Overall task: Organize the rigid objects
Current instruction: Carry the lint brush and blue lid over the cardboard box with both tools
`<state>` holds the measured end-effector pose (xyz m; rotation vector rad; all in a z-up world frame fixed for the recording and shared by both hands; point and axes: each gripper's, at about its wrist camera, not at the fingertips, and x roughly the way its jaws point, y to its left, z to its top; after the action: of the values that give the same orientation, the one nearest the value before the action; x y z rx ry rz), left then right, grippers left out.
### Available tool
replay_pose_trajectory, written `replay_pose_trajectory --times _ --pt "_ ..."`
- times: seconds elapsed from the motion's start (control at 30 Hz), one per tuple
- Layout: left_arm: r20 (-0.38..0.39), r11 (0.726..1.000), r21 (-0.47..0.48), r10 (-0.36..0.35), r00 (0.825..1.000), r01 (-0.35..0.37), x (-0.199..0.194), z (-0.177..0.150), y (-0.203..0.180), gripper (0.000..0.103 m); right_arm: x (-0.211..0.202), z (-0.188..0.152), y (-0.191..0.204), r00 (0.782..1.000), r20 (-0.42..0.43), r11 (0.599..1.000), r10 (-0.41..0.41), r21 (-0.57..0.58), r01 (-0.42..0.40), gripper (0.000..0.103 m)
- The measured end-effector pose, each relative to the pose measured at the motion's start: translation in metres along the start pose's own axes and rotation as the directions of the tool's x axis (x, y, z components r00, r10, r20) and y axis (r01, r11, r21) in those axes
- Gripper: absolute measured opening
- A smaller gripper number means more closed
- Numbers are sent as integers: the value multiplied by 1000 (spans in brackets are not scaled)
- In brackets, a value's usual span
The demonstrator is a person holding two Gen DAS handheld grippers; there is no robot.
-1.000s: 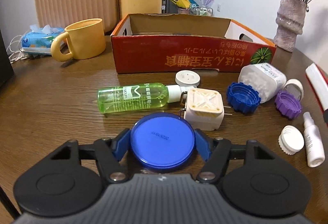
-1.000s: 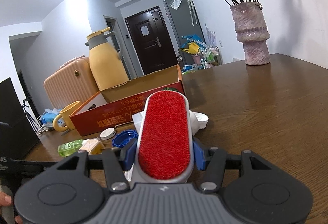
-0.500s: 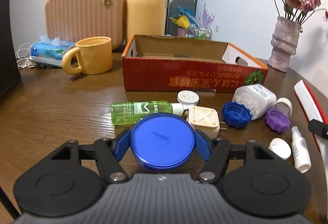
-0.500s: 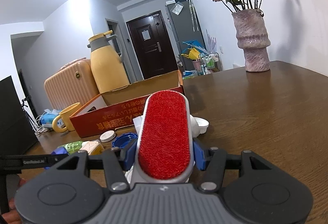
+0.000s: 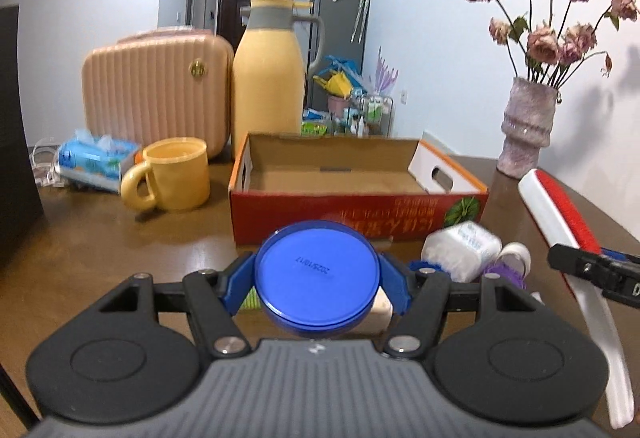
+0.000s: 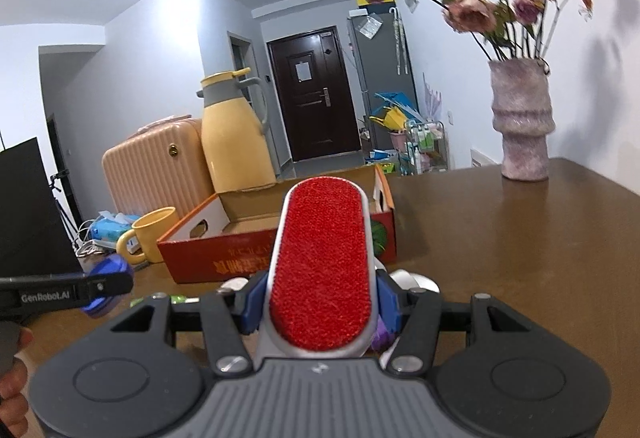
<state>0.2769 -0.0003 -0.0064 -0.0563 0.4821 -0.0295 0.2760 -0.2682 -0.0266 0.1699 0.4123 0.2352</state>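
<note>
Left wrist view: left gripper (image 5: 318,288) low in the centre of the frame, jaws pinching a round blue lid (image 5: 317,274) by its two sides, lid lifted above the brown table (image 5: 100,258). Just behind the lid, in the middle of the frame, a red cardboard box (image 5: 356,193), open on top and with nothing visible inside. White jar (image 5: 462,250) lying on its side right of the lid, a purple cap (image 5: 506,272) beside it. Yellow mug (image 5: 172,173), blue tissue pack (image 5: 96,161), pink case (image 5: 156,93) and yellow jug (image 5: 270,77) in the left half. Vase with dried flowers (image 5: 528,125) at the right. White and red lint brush (image 5: 568,226) at the right edge, held by the other gripper.

Right wrist view: right gripper (image 6: 322,304) at the bottom centre, jaws pinching the lint brush (image 6: 322,266) by its white sides, red face up, tip pointing at the box (image 6: 224,250) in mid frame. Left gripper (image 6: 98,288) with the blue lid (image 6: 108,278) at the left edge. Vase (image 6: 522,125) at the upper right, standing on the table (image 6: 520,258).
</note>
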Motion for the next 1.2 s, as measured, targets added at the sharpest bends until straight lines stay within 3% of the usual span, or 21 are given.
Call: replay_pose_trajectory --times 0.27,0.7,1.0,1.2 --pt "44 1000 0 -1 999 1 1 35 -1 68 20 28 18 1000 -13 999 26 -26 -26 55" --pt "81 998 -57 21 997 -17 34 84 2 68 69 70 41 998 -28 997 51 -59 -53 55" --pt "91 993 -111 60 994 -50 70 110 5 68 119 91 42 997 -48 998 58 -9 -58 55" --pt "74 989 -121 94 993 -85 102 120 8 68 155 98 37 999 -51 999 15 35 -13 55"
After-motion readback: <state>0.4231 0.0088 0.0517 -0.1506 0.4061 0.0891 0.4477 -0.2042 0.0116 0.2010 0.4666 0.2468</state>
